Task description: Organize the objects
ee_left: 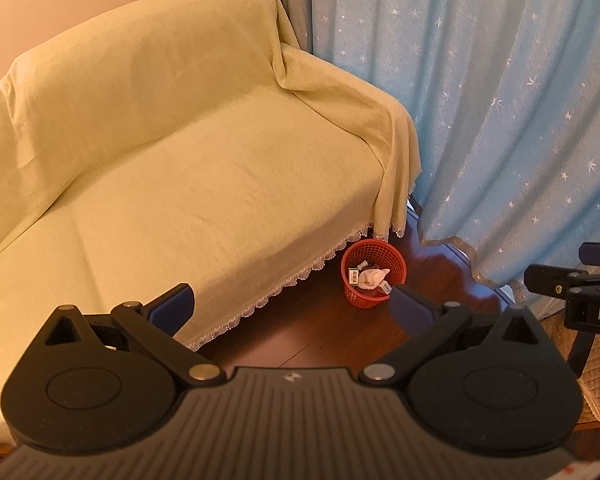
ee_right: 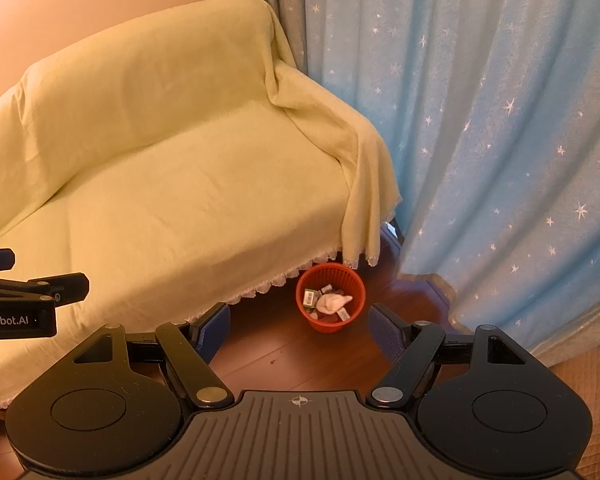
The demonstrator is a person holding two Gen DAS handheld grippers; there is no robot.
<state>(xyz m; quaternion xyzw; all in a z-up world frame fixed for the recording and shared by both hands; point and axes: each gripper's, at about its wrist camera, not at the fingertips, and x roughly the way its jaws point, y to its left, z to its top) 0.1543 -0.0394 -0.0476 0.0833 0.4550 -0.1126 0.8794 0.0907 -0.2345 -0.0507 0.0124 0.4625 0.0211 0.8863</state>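
Left gripper (ee_left: 292, 307): spread wide, nothing between the blue pads (ee_left: 174, 304), hovering at bottom center of the left wrist view above the sofa's front edge and the floor. Also seen at the left edge of the right wrist view, side-on, partly cut off by the frame.

Right gripper (ee_right: 299, 330): spread wide too, holding nothing, at bottom center of its own view over the wooden floor (ee_right: 260, 344). Seen again at the right edge of the left wrist view, cropped, only black linkage and a partial label visible.

Red mesh basket (ee_left: 373, 274): stood upright on the floor, lower center-right of the left wrist view, just beside the lace hem at the sofa's front right corner. Seen in the right wrist view at lower center, framed between the two blue pads but well beyond them.

Inside the basket: crumpled white wad (ee_left: 372, 278) in the middle, small barcoded packet (ee_left: 354, 275) to its left, another small labelled piece (ee_right: 343, 314) at lower right. Other bits in there too small to identify.

Sofa (ee_left: 180, 152): filled the left and center of both views, draped in a pale yellow cover with lace trim along the front edge. Seat showed only the cover.

Light blue star-print curtain (ee_left: 500, 100): filled the right side of both views, hem reaching the floor just right of the basket.

Quilted tan fabric (ee_right: 584, 384) at far lower right, object unclear.
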